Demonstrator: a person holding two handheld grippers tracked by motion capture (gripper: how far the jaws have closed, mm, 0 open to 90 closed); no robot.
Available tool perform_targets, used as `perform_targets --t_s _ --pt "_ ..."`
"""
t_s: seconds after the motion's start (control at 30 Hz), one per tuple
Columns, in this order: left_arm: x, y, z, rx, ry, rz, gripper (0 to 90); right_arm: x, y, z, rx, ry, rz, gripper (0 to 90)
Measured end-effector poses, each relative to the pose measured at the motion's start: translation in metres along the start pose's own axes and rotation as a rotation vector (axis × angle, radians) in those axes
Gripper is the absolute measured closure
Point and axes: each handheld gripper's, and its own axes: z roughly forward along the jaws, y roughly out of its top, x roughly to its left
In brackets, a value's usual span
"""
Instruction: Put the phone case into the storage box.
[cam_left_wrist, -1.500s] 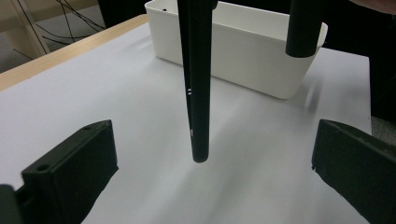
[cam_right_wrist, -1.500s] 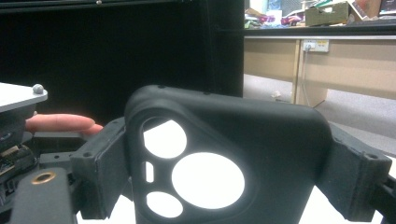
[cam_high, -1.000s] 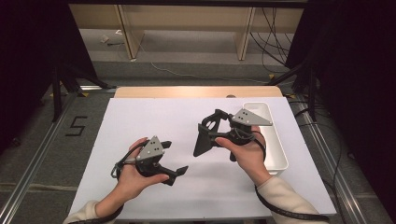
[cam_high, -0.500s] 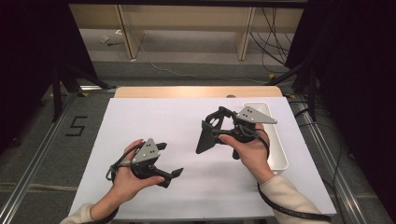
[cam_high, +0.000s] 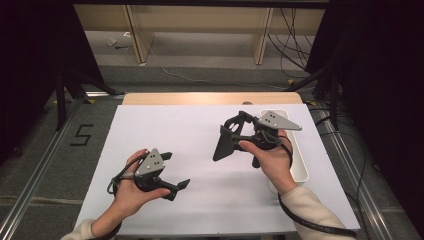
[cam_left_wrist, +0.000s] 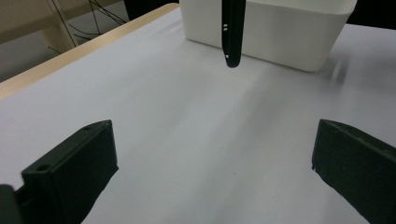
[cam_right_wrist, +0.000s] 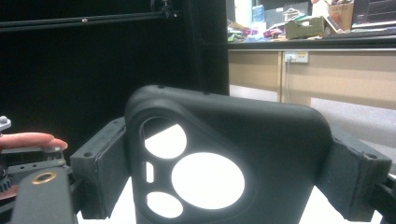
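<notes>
- While the right tongs (cam_high: 226, 142) hung above the middle of the white worktop (cam_high: 200, 130), they held a black phone case (cam_right_wrist: 224, 154) across its width, one pad on each side edge.
- In the right gripper view the case stood upright between the two jaws, with its round camera holes showing light through them.
- In the high view the case (cam_high: 222, 145) hung down and to the left from the tongs, clear of the worktop as far as I could judge.
- The left tongs (cam_high: 175, 172) were wide apart with nothing between them, low over the near left part of the worktop.
- In the left gripper view the case (cam_left_wrist: 232, 32) appeared as a thin dark strip, edge-on, in front of a white tub (cam_left_wrist: 280, 37).
- The white tub (cam_high: 295, 150) stood at the right edge of the worktop, just behind the right hand (cam_high: 270, 155).
</notes>
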Motion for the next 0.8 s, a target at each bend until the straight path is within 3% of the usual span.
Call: perform_targets --t_s 0.6,0.8 --pt "0.006 -0.006 -0.009 0.002 0.011 -0.015 0.0 -0.012 0.007 -0.008 -0.014 -0.032 0.0 15.5" --pt "0.008 -0.008 -0.013 -0.006 0.008 -0.019 0.0 -0.013 0.006 -0.008 -0.01 -0.047 -0.024 15.5"
